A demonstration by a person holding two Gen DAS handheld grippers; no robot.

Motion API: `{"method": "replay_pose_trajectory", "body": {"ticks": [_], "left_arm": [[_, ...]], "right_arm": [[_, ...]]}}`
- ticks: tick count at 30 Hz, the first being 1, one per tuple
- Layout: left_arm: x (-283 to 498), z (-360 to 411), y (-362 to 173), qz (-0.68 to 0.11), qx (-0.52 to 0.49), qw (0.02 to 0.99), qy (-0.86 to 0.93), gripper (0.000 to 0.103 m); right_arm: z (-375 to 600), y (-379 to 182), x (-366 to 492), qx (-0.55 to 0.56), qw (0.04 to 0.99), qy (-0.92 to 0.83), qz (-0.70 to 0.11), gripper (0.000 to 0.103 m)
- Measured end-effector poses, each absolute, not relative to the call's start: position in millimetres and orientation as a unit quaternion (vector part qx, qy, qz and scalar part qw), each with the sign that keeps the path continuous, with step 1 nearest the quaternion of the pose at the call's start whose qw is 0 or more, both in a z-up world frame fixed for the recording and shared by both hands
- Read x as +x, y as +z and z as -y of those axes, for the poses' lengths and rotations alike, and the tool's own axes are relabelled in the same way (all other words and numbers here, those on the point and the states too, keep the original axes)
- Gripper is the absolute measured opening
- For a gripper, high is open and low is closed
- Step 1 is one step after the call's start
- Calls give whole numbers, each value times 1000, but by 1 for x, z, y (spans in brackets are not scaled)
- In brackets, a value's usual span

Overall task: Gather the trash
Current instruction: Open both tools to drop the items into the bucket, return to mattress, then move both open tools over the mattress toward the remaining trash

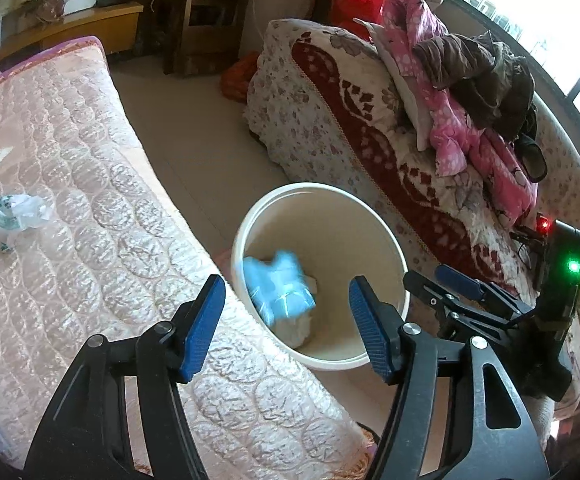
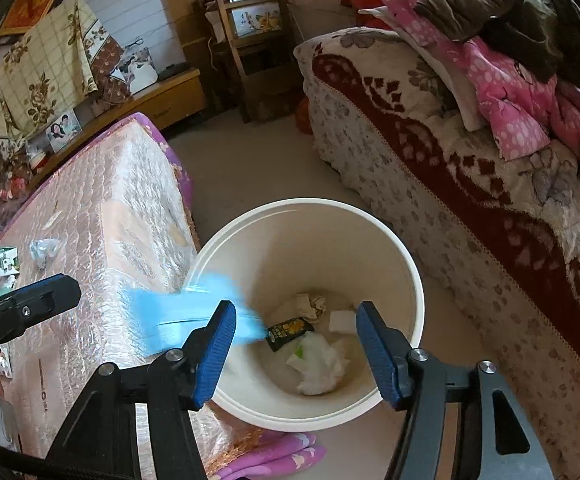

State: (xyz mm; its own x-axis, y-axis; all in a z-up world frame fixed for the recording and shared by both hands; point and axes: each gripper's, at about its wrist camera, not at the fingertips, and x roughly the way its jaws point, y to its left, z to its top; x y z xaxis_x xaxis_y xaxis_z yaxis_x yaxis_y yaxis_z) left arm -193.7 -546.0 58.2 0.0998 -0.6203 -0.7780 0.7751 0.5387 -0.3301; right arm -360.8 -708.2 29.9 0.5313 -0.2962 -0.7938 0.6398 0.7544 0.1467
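Both claws matter: from my left claw (image 1: pixel 288 326), spread and empty, blue wrapper (image 1: pixel 278 290) blurs inside the bucket (image 1: pixel 386 236). From my right claw (image 2: pixel 296 354), wide open, it is dropping over the near-left rim; I should hold steady above.

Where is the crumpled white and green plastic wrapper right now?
In the left wrist view the crumpled wrapper lies on the pink quilted mattress, far left, well away from the white bin.

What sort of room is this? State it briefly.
Probably a lived-in bedroom: a quilted mattress, a bed under a floral blanket piled with clothes, and a wooden chair.
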Motion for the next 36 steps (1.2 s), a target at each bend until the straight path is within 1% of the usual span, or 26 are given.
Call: {"method": "replay_pose_trajectory", "body": {"ticks": [12,27,30,34,36], "left_arm": [[-188,519,67,-456,94,765,-444,63],[-168,458,78,-436,84,811,-380,63],[-166,443,81,-431,81,819,-370,63],[-163,419,88,-419,76,833,-354,63],[-161,410,90,-417,72,837,-347,63]], "right_arm": [[683,34,-347,195,857,-255,-404,61],[643,43,-319,178,868,-223,-408,62],[631,47,-310,172,873,-211,-405,63],[612,53,-298,162,878,-195,-405,69],[601,55,-290,155,882,-183,-406,69]]}}
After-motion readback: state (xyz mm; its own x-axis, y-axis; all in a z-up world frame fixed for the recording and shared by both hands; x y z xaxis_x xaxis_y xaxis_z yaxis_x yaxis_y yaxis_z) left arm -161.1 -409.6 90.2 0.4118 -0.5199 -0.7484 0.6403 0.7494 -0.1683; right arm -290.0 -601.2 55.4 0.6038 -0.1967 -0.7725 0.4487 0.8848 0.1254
